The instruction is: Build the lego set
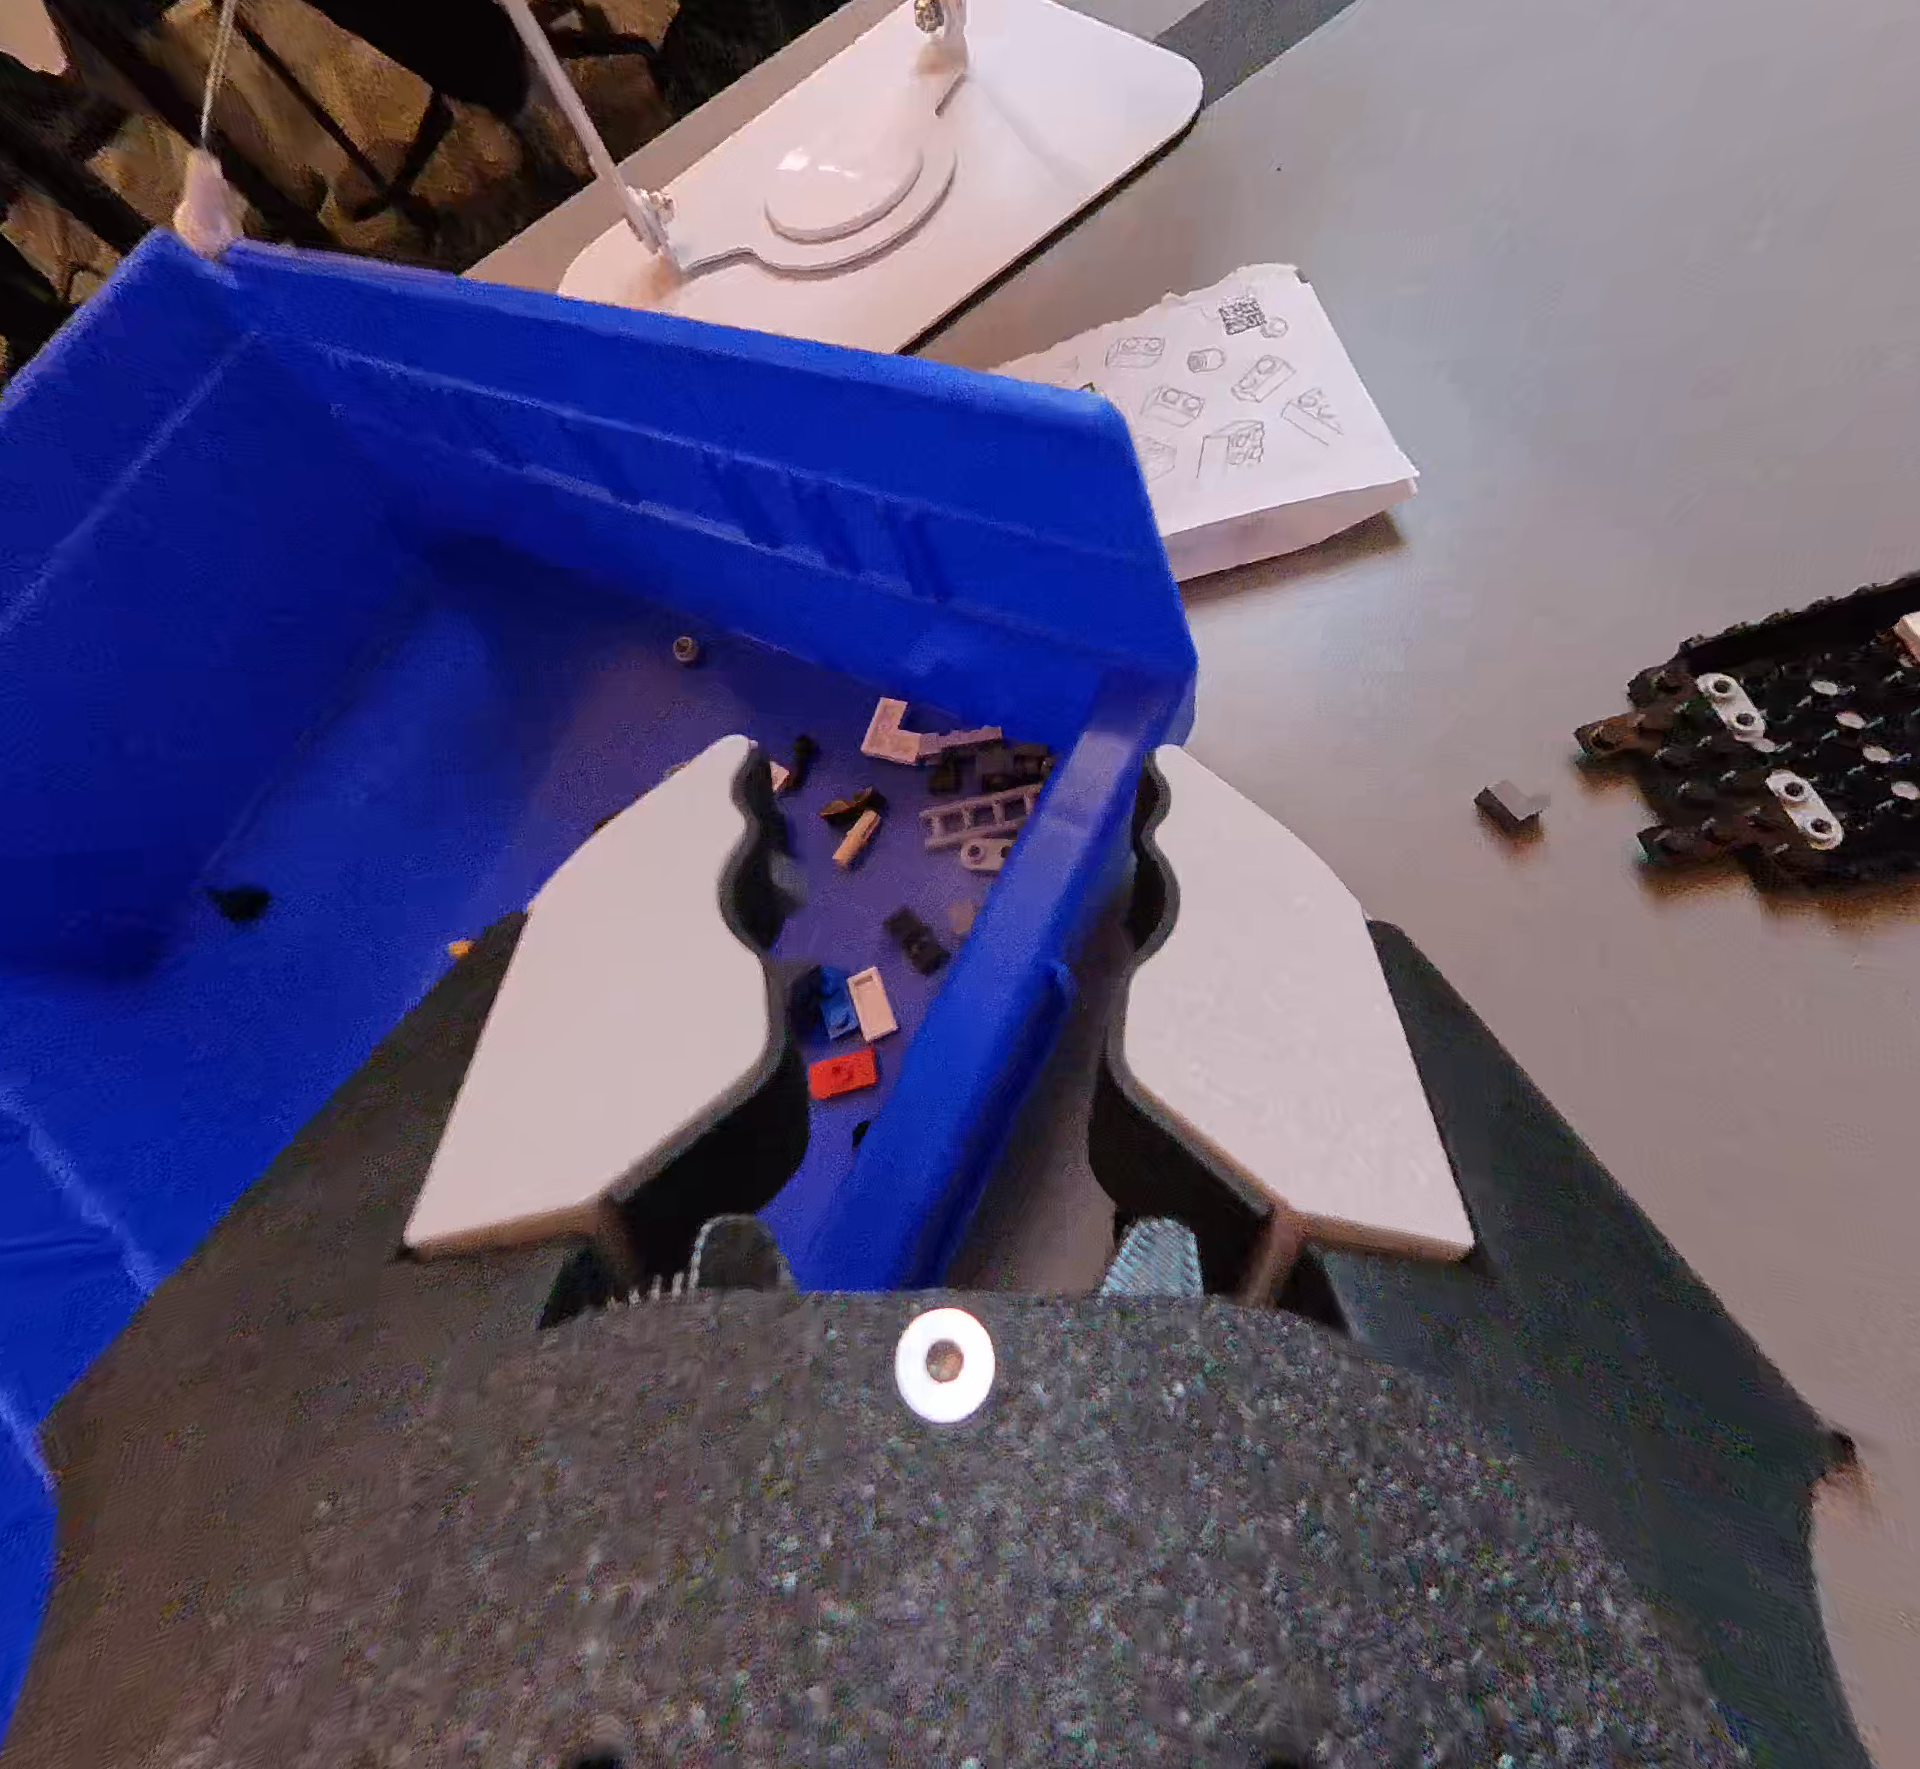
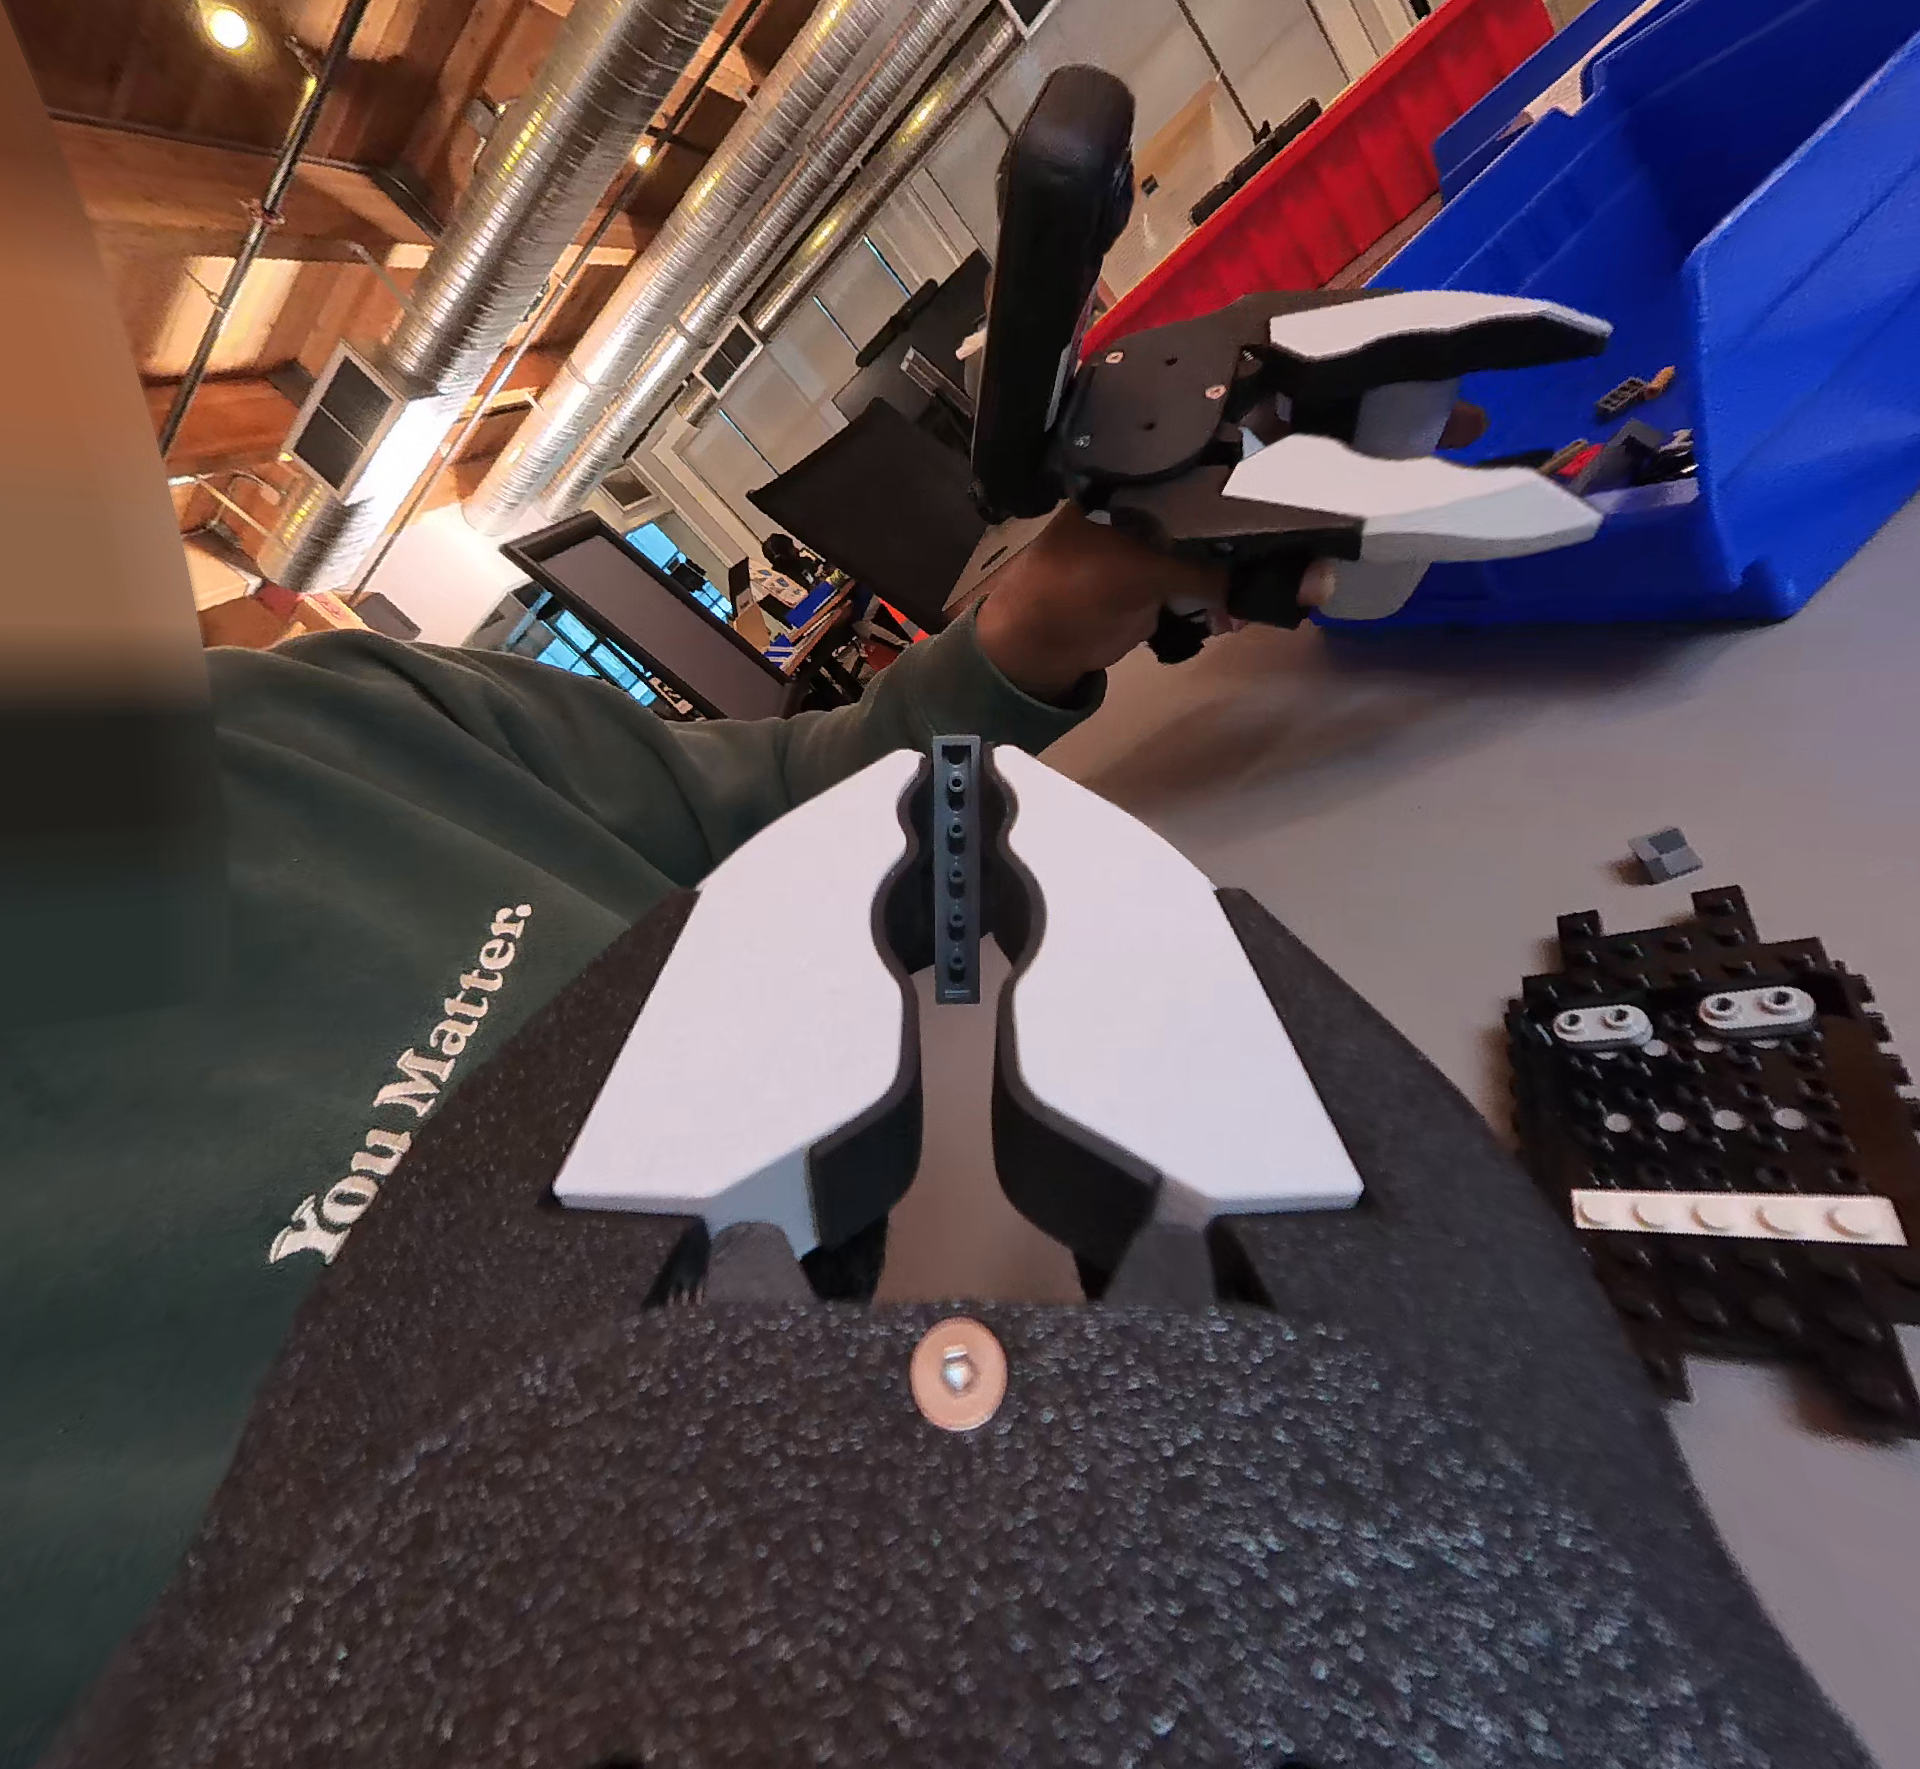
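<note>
My left tool (image 1: 951,784) gapes wide astride one blue bin's wall (image 1: 997,971); my right tool (image 2: 958,763) pinches one dark strip (image 2: 957,872); grey surface (image 2: 1403,784), ducted room.

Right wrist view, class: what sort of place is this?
Probably an open workshop or office loft: exposed silver ducts under wooden beams, glass partitions behind, and a grey table with blue parts bins.

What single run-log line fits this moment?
left gripper: open, straddling blue bin wall | right gripper: shut on dark strip
</note>
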`<move>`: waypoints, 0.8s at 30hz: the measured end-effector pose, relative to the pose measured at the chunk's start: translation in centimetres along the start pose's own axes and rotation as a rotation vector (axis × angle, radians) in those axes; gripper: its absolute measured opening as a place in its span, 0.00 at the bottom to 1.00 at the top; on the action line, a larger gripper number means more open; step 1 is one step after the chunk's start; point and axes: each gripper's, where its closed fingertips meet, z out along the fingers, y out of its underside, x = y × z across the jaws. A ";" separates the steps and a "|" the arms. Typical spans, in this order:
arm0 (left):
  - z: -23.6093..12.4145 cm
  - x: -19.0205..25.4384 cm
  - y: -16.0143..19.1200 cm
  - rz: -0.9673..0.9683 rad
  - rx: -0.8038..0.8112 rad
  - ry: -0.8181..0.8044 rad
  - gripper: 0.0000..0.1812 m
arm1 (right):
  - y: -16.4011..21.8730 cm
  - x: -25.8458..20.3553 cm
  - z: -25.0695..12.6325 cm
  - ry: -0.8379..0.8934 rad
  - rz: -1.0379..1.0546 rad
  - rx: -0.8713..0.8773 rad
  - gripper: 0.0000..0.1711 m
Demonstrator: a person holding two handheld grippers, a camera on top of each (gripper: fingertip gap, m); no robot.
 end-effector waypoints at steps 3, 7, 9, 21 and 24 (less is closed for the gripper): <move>-0.5 3.0 -1.2 0.109 0.070 0.097 0.28 | -0.2 0.1 -0.2 0.003 -0.001 0.007 0.04; -0.2 9.8 0.0 0.097 0.016 0.407 0.28 | -0.4 0.1 -0.4 0.003 0.003 0.018 0.04; 0.5 11.5 1.0 0.094 -0.022 0.467 0.25 | -0.4 0.1 -0.4 0.003 -0.001 0.018 0.05; -1.4 2.0 -3.6 0.102 0.182 -0.006 0.06 | -1.7 0.1 -1.4 0.019 -0.011 0.077 0.04; -1.0 -1.5 -1.8 -0.004 0.089 -0.077 0.20 | -1.5 0.2 -1.2 0.016 -0.007 0.070 0.04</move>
